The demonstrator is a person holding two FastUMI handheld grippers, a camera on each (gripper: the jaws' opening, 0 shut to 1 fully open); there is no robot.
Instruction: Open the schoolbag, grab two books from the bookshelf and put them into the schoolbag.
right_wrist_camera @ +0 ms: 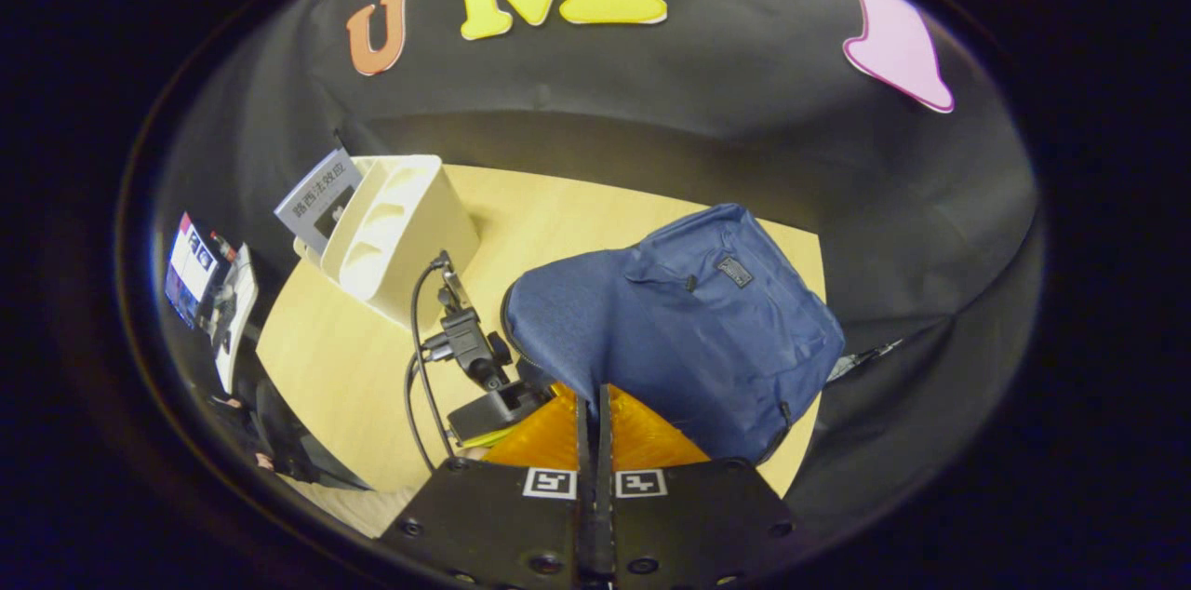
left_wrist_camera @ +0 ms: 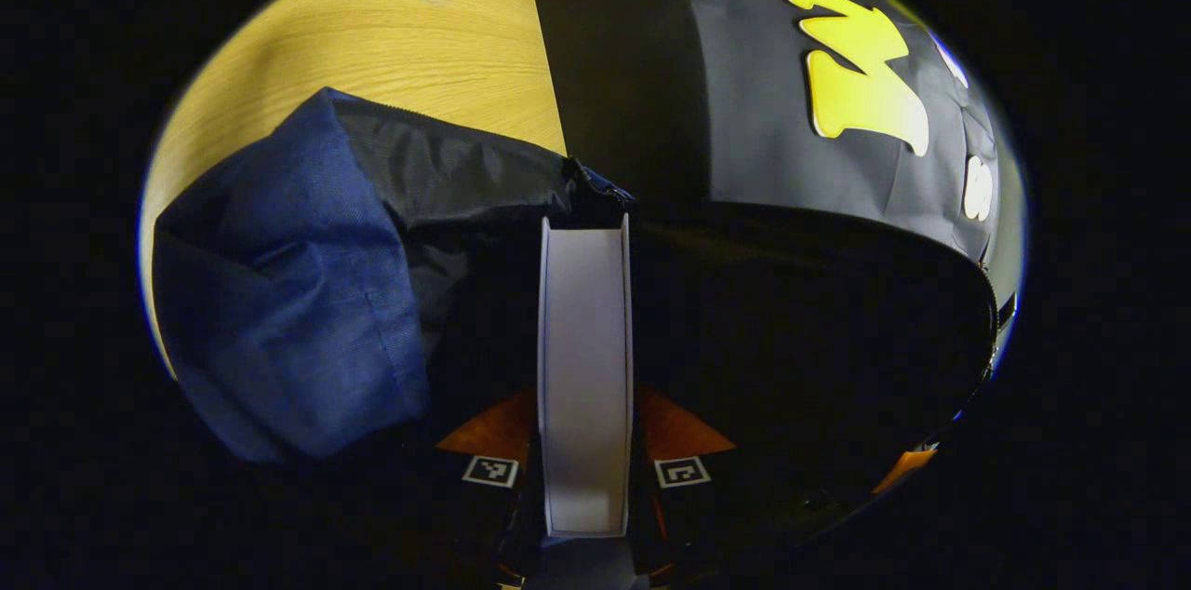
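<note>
Gripping book [left_wrist_camera: 584,367] upright over schoolbag [left_wrist_camera: 288,292]

The blue schoolbag [right_wrist_camera: 689,320] sits on the wooden counter [right_wrist_camera: 326,367] with its top unzipped, dark lining showing. A white-paged book [left_wrist_camera: 584,367] stands edge-up, pointing down into the opening. The cream bookshelf [right_wrist_camera: 395,232] sits farther back on the counter, one book [right_wrist_camera: 316,199] leaning in it.
</note>
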